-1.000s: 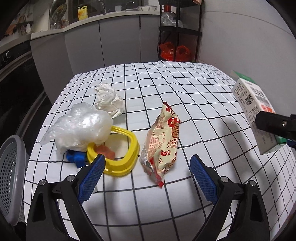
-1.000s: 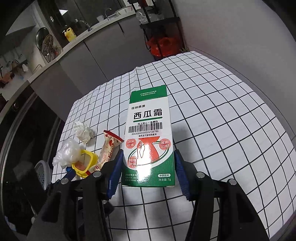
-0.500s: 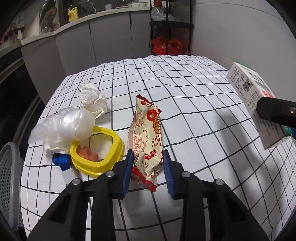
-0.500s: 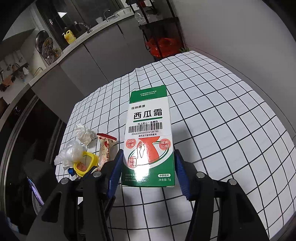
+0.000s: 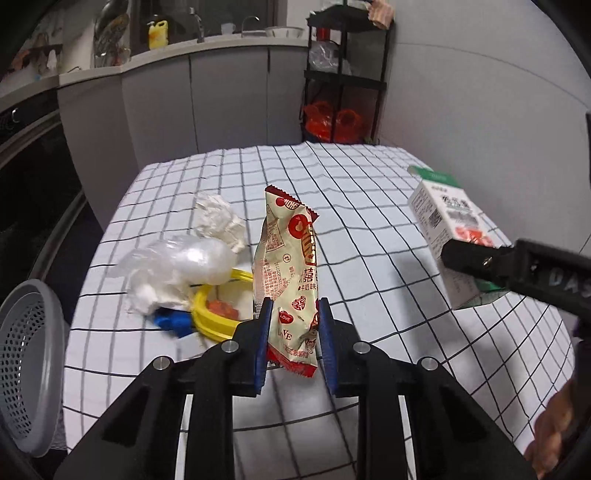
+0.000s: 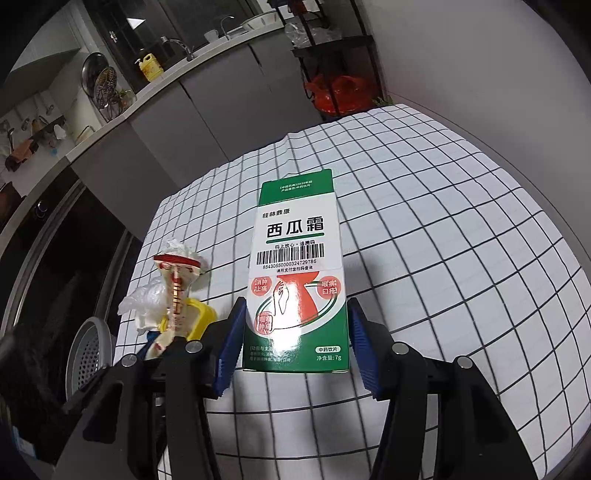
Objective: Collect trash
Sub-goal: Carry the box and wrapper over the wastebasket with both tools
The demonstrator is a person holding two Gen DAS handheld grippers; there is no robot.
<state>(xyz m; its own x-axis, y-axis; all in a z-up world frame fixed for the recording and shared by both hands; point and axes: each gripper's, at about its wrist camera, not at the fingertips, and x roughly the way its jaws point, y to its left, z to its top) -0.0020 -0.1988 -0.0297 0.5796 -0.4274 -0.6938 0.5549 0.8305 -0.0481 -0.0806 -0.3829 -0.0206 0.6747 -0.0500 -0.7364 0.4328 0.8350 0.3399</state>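
CHANGE: left gripper (image 5: 293, 334) jaws just closed on snack wrapper (image 5: 290, 273), now lifted at frame centre | right gripper (image 6: 295, 345) grasps medicine box (image 6: 297, 273) | NEXT: likely grey basket (image 5: 27, 365), lower left

Black hand-held gripper (image 5: 293, 341), blue pads (image 5: 263, 332), silver screws.

Yellow bottle (image 5: 158, 34) on counter (image 5: 184, 48); black shelf (image 5: 345, 74) beside it.
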